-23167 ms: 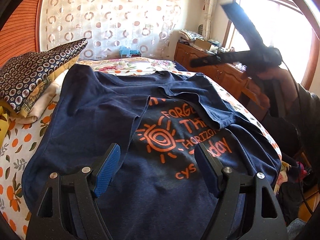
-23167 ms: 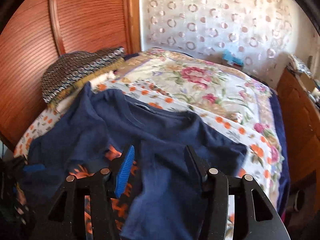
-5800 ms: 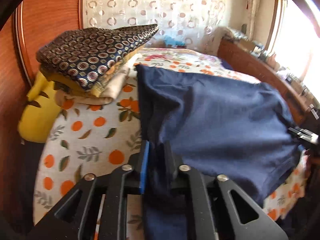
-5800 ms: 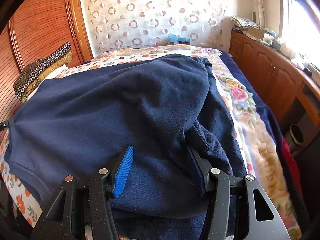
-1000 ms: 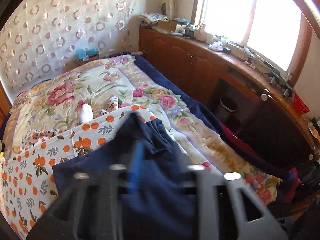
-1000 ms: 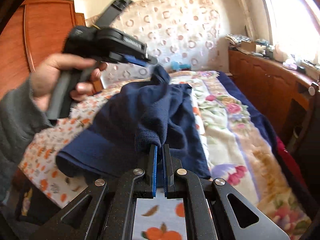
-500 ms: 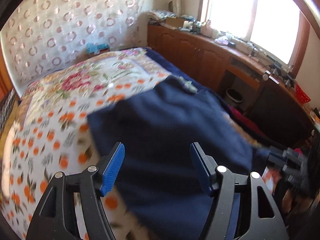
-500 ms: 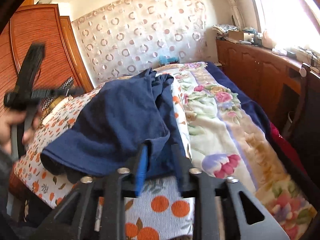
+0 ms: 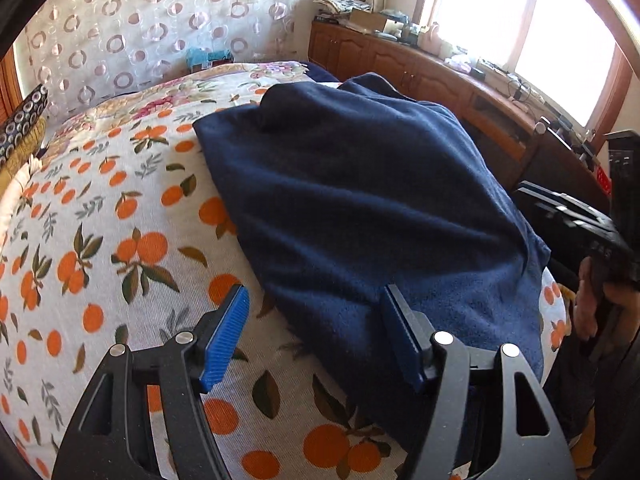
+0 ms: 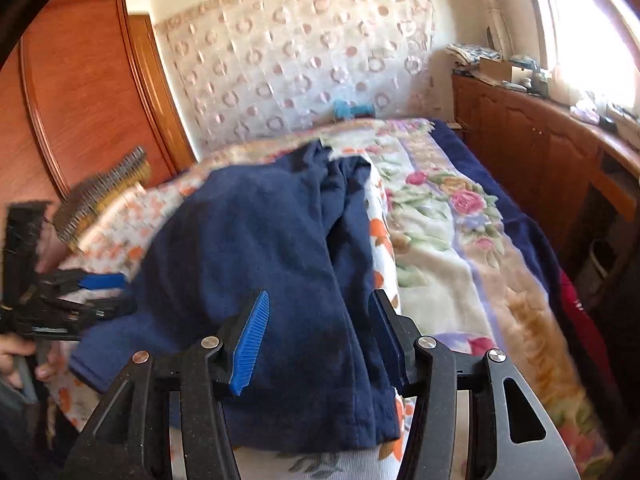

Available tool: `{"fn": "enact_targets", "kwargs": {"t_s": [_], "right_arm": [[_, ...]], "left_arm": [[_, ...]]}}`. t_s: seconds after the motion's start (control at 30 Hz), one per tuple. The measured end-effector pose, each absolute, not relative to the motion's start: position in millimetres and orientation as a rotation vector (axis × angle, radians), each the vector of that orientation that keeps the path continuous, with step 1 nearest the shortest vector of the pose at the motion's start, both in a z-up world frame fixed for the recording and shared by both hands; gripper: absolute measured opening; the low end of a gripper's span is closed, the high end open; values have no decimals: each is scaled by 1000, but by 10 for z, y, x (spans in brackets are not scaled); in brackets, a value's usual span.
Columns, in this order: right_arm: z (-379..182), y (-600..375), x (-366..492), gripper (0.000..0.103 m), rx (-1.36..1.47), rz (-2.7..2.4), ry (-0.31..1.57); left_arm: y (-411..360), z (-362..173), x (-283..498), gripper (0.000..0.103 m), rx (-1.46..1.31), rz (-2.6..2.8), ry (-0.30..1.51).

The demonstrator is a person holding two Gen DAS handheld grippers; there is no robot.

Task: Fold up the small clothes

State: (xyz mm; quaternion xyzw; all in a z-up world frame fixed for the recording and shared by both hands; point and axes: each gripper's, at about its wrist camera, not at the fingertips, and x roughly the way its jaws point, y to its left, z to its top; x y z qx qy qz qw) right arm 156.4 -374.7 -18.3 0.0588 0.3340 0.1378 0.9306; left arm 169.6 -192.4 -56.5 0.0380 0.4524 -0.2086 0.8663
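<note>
A navy T-shirt [image 9: 360,200] lies folded over on the orange-print sheet [image 9: 100,220], back side up, with no print showing. My left gripper [image 9: 314,308] is open and hovers low over the shirt's near left edge. Its right finger is above the cloth and its left finger above the sheet, and neither pad presses. In the right wrist view my right gripper [image 10: 320,300] has its jaws opening. The shirt's [image 10: 272,248] near corner lies loose between them, untouched by the pads. The left gripper [image 10: 108,294] shows blurred at the far left.
A person's hand [image 9: 596,300] holds the other gripper at the bed's right edge. A floral blanket [image 10: 440,260] covers the bed's right side. Stacked patterned fabrics [image 10: 104,188] sit by the wooden wardrobe [image 10: 80,80]. A long wooden cabinet [image 9: 420,72] runs under the window.
Both grippers let go of the shirt, which dropped from being lifted to lying folded on the bed. My right jaws went from shut to wide apart. My left gripper came down beside the shirt.
</note>
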Motion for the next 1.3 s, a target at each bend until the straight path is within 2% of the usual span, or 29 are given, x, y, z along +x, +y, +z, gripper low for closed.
{"fn": "enact_targets", "kwargs": {"t_s": [0.27, 0.57, 0.73, 0.8, 0.87, 0.97, 1.0, 1.03, 1.3], "right_arm": [[-298, -3840, 1538, 54, 100, 255, 782], [-261, -3705, 1517, 54, -4, 258, 792], [-244, -3740, 1556, 54, -12, 266, 799], [-241, -3733, 1550, 46, -15, 276, 803], [-234, -3718, 1521, 26, -19, 302, 806], [-219, -3681, 1505, 10, -29, 334, 812], [-208, -3678, 1502, 9, -30, 342, 810], [-189, -3694, 1498, 8, -18, 355, 806], [343, -3948, 1563, 8, 138, 445, 670]], "left_arm": [[-1918, -601, 1513, 68, 39, -465, 959], [-1820, -649, 1309, 68, -36, -487, 978], [-1832, -651, 1191, 51, -54, -515, 979], [-1832, -656, 1143, 45, -75, -528, 986], [-1816, -661, 1118, 38, -113, -546, 996], [-1815, -667, 1123, 25, -121, -556, 1001], [-1821, -651, 1120, 17, -105, -555, 997], [-1817, -627, 1117, 14, -100, -555, 991], [-1621, 34, 1308, 13, -188, -628, 858]]}}
